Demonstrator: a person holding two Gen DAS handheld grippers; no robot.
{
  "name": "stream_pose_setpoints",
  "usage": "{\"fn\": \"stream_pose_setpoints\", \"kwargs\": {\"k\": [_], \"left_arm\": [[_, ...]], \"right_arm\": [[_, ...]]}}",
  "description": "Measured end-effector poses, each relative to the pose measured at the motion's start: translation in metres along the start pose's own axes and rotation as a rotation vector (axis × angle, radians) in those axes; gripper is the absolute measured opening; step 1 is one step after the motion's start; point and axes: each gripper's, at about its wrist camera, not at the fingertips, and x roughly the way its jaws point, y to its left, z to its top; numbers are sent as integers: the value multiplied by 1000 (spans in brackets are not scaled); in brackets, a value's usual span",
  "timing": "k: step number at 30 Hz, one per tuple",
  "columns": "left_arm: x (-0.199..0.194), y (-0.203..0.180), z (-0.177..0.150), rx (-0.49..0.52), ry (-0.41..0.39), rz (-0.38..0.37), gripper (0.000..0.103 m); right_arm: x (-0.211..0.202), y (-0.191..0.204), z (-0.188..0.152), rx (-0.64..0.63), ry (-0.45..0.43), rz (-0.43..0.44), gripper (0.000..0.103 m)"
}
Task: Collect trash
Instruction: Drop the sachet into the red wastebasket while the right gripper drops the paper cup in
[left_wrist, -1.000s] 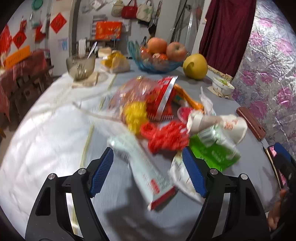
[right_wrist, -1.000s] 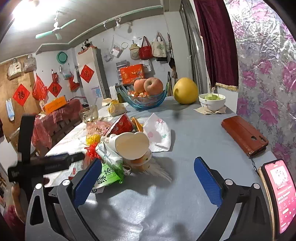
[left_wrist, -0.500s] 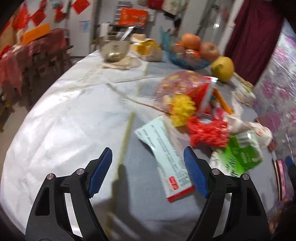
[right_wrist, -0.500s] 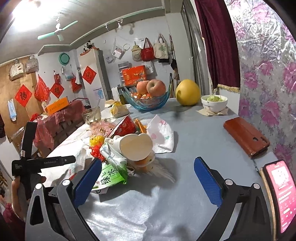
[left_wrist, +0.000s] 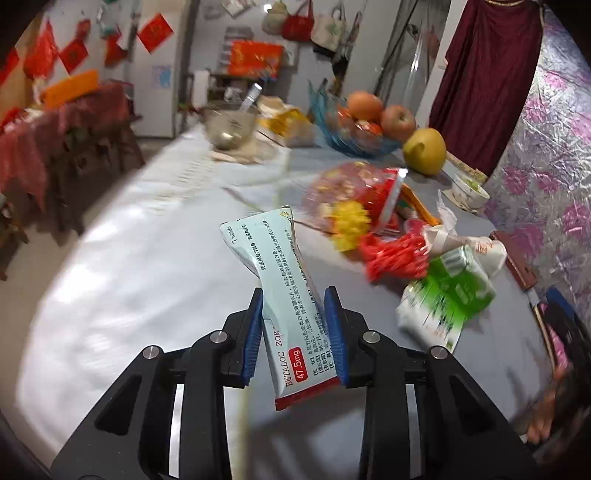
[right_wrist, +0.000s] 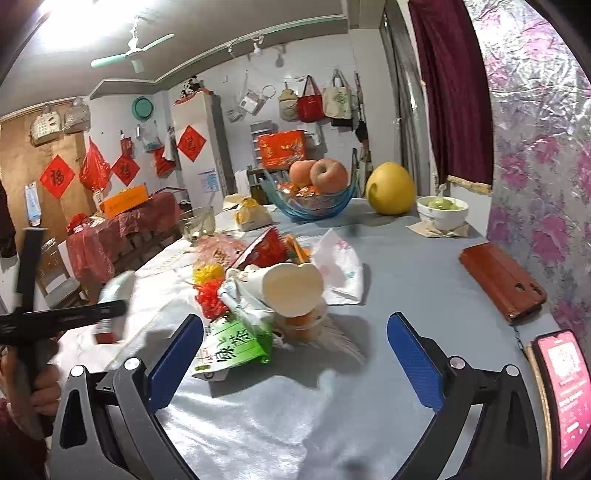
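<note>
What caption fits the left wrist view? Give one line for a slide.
Left gripper shut on a crumpled medicine box, lifted beside the trash pile on the table.

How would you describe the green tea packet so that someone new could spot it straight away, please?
Start at the trash pile in the middle of the grey table. The green tea packet lies at the pile's near edge, by the open right gripper. It alone is bright green with large white characters.

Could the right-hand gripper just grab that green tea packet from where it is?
Probably yes. The right gripper is open, and the green packet lies just ahead by its left finger, at the pile's near edge with nothing in front of it.
</note>
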Motion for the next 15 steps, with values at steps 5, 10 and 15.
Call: {"fn": "stream_pose_setpoints", "kwargs": {"k": [5,10,15], "left_arm": [[-45,35,-25,-5,-13,94,34],[-88,79,-63,-64,-29,185,34],[-120,119,-105,-154,-9,249,34]], "right_arm": [[31,2,15,24,82,74,93],[71,-5,34,119,172,197,58],[68,6,36,149,152,258,4]]}}
